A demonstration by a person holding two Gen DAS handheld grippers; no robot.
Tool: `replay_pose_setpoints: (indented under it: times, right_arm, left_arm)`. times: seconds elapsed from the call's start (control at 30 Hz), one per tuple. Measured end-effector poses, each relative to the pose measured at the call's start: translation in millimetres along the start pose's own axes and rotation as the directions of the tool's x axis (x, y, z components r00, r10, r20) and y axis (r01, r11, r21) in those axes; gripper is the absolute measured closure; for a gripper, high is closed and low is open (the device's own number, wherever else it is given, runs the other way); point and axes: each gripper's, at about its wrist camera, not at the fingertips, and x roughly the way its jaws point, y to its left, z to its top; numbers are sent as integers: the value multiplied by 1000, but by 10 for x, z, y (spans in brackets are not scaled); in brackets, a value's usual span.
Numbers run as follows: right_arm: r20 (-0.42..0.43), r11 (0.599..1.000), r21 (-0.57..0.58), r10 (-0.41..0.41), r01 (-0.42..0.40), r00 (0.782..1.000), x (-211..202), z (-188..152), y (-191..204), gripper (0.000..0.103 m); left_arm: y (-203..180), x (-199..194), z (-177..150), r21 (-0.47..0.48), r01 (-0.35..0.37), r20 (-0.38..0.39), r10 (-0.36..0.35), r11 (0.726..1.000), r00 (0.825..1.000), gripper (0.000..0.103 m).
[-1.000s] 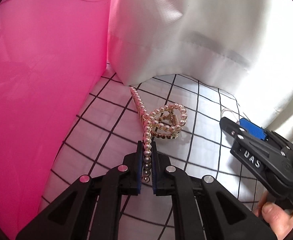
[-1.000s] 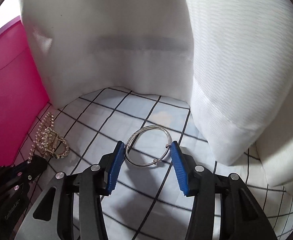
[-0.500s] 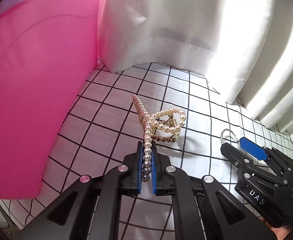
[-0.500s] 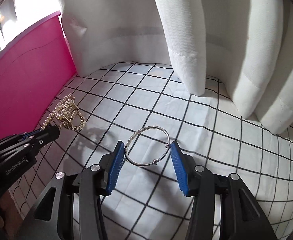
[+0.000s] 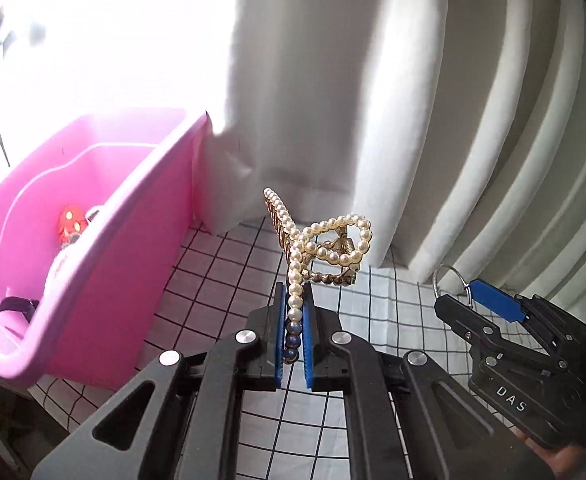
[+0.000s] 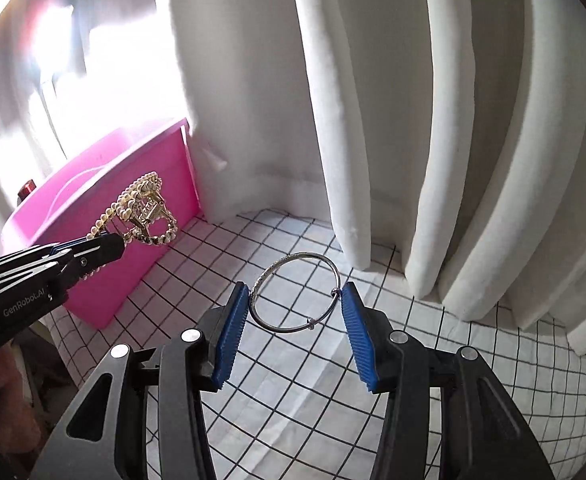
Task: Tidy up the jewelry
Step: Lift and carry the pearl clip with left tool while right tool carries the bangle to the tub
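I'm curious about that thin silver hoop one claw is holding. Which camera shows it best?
The right wrist view: the silver bangle faces the camera as a full circle, pinched between the right claw's blue pads. The left wrist view catches only a sliver of it, edge-on, at that claw's tip.

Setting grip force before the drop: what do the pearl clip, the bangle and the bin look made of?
Pearl hair clip: glossy cream beads, likely faux pearl, on a gold-toned metal frame with a coil spring.
Bangle: thin polished silver-coloured metal, one stretch textured; alloy unknowable.
Pink bin: smooth, slightly translucent moulded plastic with a rolled rim.
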Motion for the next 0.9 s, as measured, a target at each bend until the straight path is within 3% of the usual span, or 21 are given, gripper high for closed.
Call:
replay_pose_setpoints:
  times: [0.2,0.43,0.63,0.9]
  right_arm:
    - [109,996,-76,64,-56,992,-345,420,288,56]
    - [170,966,-189,209,-176,963,-335,918,898,56]
    - [126,923,-284,306,-261,944,-33,1221,1526,56]
    - [-5,888,-323,343,-326,939,553,1304,2134,56]
  left_arm:
    - [194,-492,316,-24,-46,129,49,999,990,96]
    - [793,-762,533,-65,-173,173,182,983,968,96]
    - [1392,-769,552,-130,-293,145,310,947,939,96]
    - [1968,-513,451,-184,-368,59,384,911,921,96]
